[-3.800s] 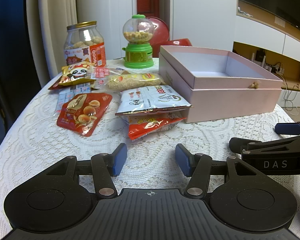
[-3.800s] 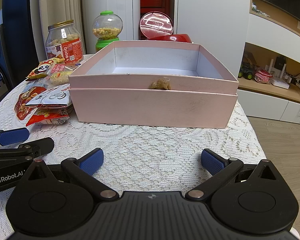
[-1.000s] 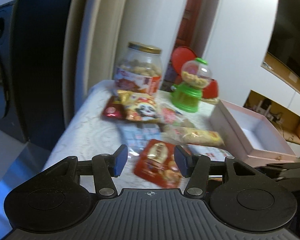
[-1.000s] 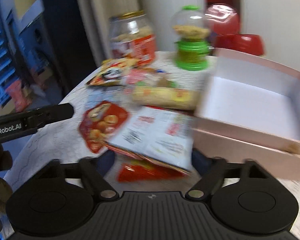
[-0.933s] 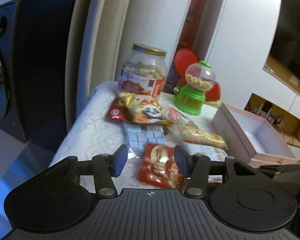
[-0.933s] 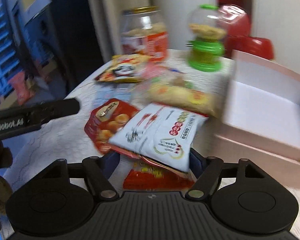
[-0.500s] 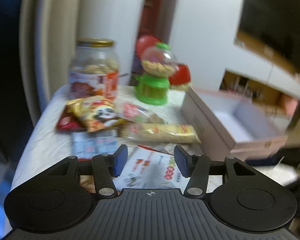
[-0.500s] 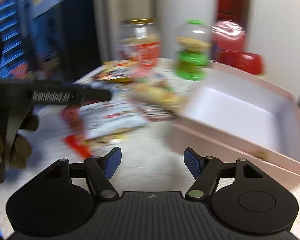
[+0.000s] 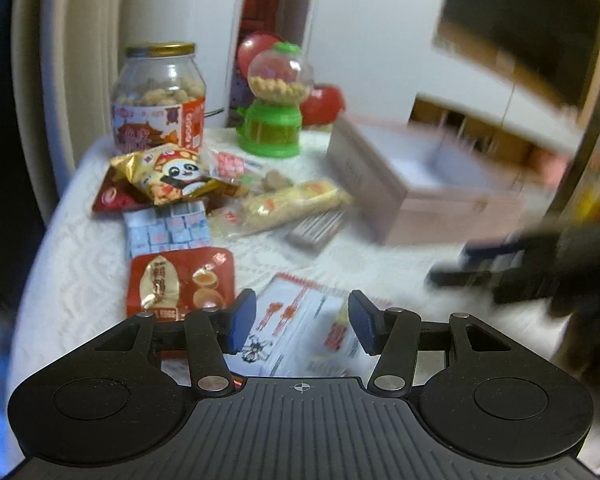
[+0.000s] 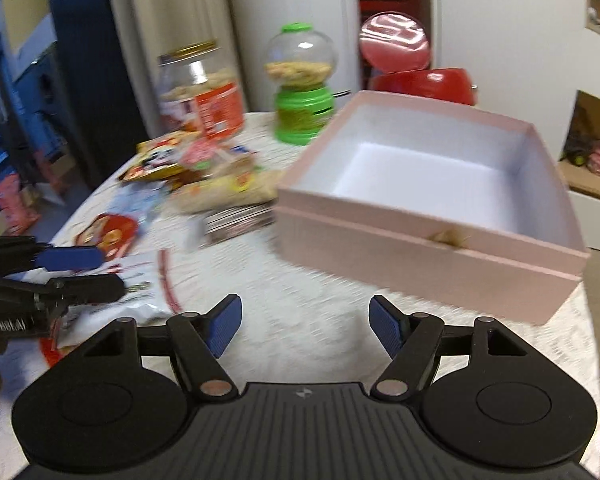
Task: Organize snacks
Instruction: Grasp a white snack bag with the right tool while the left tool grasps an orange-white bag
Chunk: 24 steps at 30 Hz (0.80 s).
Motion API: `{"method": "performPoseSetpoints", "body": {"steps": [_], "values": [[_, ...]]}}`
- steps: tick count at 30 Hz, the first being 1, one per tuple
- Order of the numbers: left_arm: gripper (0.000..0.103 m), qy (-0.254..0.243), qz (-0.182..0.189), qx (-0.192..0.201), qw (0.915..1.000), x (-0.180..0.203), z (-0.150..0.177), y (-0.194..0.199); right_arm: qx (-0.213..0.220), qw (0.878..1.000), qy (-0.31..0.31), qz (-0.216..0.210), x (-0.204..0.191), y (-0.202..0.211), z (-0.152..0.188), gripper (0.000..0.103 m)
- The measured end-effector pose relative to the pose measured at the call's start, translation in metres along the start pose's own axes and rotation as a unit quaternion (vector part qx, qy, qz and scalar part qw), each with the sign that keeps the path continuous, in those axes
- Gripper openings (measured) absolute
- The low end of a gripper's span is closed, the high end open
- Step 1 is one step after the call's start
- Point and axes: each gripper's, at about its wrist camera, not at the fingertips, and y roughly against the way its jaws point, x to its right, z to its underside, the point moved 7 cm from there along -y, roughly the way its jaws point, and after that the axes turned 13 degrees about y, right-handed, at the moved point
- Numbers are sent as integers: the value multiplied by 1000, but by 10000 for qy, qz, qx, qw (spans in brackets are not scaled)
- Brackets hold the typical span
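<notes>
Nearest the left gripper [image 9: 302,322], one white packet [image 9: 300,332] was seen flat on the bench [image 9: 76,248], its fingers [image 9: 240,320] held apart above it, gripping nothing. Beside it lay one red packet [image 9: 180,282]; farther off, one panda bag [image 9: 172,174], one jar [image 9: 160,96] and one green dispenser [image 9: 274,100]. The right gripper [image 10: 305,326] was held level, fingers [image 10: 384,328] spread and empty, before one open pink box [image 10: 432,208].

Glossy foil snack packets [image 9: 182,282] on white lace tablecloth [image 9: 80,280], beside matt pink cardboard box [image 10: 420,256]
</notes>
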Motion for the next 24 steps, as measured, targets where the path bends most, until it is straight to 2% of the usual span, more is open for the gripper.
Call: {"method": "performPoseSetpoints", "body": {"steps": [1,3,8,12,14,16,18,21,24], "values": [[57,170,41,134,9998,-2,-3,9,-3,10000,13,-67,-5,3,1,72],[55,363,-146,391,9985,-12,-10,26,-13,9997,39,-238,-16,9,2,74],[55,840,-752,470,9925,-47,-5,45,48,9975,276,-646,-60,12,-9,75],[55,1195,-1146,732,9835,-73,-5,55,314,9918,952,-797,-115,4,-38,79],[55,1323,-1247,866,9795,-83,-6,64,241,9857,1376,-941,-145,-8,-44,79],[55,1307,-1150,820,9813,-82,-4,67,40,9822,1717,-765,-158,-22,-41,73],[55,1102,-949,693,9869,-73,1,69,-34,9845,1684,-483,-144,-25,-36,70],[55,659,-636,411,9950,-46,14,62,-102,9924,1219,-99,-96,-18,-28,70],[55,130,-374,125,9991,-12,28,50,-248,9943,959,399,-48,-6,-11,70]]}}
